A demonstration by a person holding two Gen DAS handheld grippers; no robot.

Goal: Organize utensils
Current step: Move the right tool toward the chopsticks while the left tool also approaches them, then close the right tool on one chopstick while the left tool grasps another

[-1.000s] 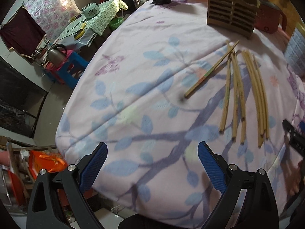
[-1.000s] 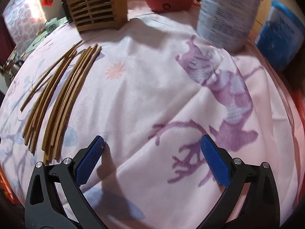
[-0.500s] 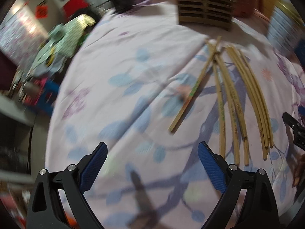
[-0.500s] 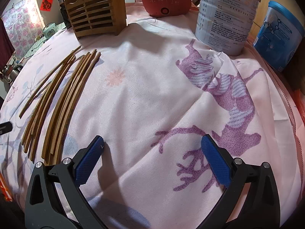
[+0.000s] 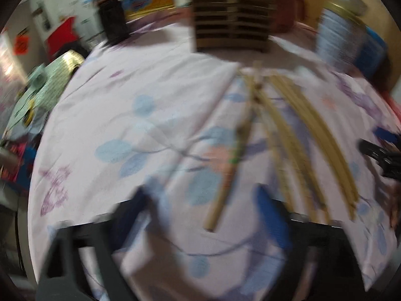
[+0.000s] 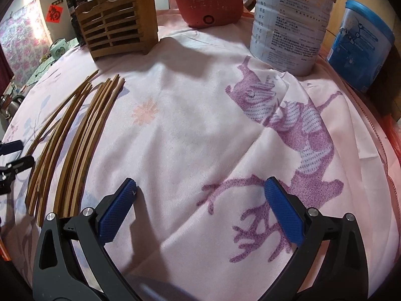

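Pink printed cloth covers the worktop (image 6: 200, 130). Chopsticks (image 6: 75, 138) lie in loose rows ahead-left of the right tongs (image 6: 200, 200), whose jaws are spread and empty; the left tongs (image 5: 203, 208), blurred, straddle one stick, also spread. Beyond stands the slotted wooden holder (image 6: 117, 17), probably their destination.

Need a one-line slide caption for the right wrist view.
Open right hand-held gripper over pink tablecloth; chopsticks lie left, wooden holder behind.

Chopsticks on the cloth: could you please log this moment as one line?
left gripper: open, empty | right gripper: open, empty | chopsticks: loose on cloth | wooden holder: upright behind them
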